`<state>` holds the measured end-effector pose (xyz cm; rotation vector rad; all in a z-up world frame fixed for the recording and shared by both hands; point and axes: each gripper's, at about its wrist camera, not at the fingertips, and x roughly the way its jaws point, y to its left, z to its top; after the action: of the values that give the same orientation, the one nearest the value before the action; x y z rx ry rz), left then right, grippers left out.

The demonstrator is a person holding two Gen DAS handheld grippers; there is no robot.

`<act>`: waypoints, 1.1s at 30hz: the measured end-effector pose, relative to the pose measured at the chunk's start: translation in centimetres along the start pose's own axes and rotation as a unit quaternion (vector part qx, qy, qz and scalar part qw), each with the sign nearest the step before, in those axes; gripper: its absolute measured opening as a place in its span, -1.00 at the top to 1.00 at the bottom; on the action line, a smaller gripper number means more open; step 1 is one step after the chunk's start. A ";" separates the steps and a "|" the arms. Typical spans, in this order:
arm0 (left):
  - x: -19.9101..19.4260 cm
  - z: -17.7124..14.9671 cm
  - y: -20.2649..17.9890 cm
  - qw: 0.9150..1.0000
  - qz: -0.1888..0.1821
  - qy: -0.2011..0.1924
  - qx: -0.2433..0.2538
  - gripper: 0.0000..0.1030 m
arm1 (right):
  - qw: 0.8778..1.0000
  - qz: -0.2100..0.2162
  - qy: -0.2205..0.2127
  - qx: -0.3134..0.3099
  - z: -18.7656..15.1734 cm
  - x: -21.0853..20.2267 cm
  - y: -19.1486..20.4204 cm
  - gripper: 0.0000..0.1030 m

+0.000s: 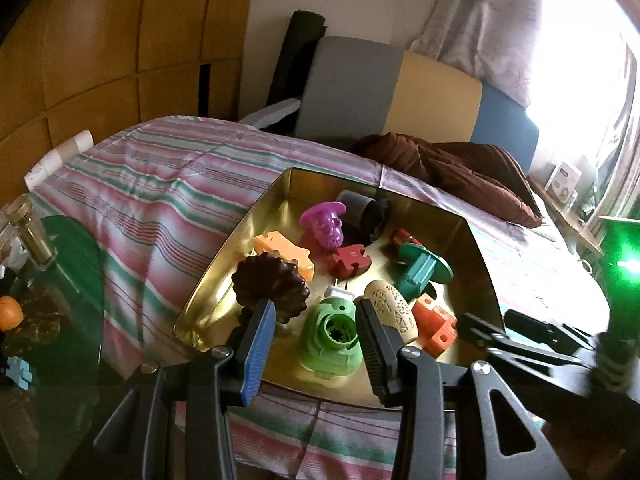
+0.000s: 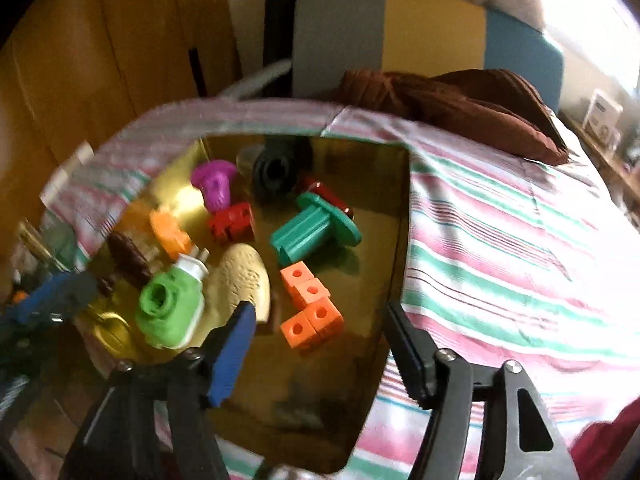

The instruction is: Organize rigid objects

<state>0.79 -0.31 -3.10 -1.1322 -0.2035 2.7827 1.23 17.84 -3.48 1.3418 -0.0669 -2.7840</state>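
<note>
Evidently the left gripper (image 1: pixel 316 322) hung with its jaws spread, the green camera-shaped toy (image 1: pixel 330 330) lying between them in the gold tin (image 1: pixel 482 264). Closing squarely on its flat sides, clear of the beige oval piece (image 1: pixel 394 312) just beside the right-hand jaw, would likely serve best. The right gripper (image 2: pixel 320 332), also spread and holding nothing, framed the orange cube cluster (image 2: pixel 310 300). Only the left view showed the dark brown fluted piece (image 1: pixel 270 282) plainly; the right was blurred.
</note>
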 end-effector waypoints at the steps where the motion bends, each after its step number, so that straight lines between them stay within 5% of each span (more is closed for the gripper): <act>1: -0.1 0.0 -0.1 1.000 0.005 -0.002 0.002 0.18 | 1.000 0.000 -0.007 0.003 -0.1 -0.4 -0.1 -0.31; 17: -2.5 0.5 -0.9 0.994 0.091 -0.040 0.042 0.18 | 1.000 0.005 -0.017 -0.016 0.0 -3.1 1.9 -0.86; 25: -1.5 0.7 0.0 0.994 0.101 0.015 0.033 0.18 | 1.000 -0.005 -0.025 -0.012 0.3 -3.9 2.3 -0.99; 33: -2.0 0.8 0.2 0.996 0.085 0.010 0.019 0.19 | 1.000 -0.014 -0.021 0.000 0.4 -3.9 2.6 -0.99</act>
<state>1.64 -0.90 -1.20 -1.2223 -0.0532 2.9058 3.43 15.46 -0.02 1.2942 -0.0505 -2.8362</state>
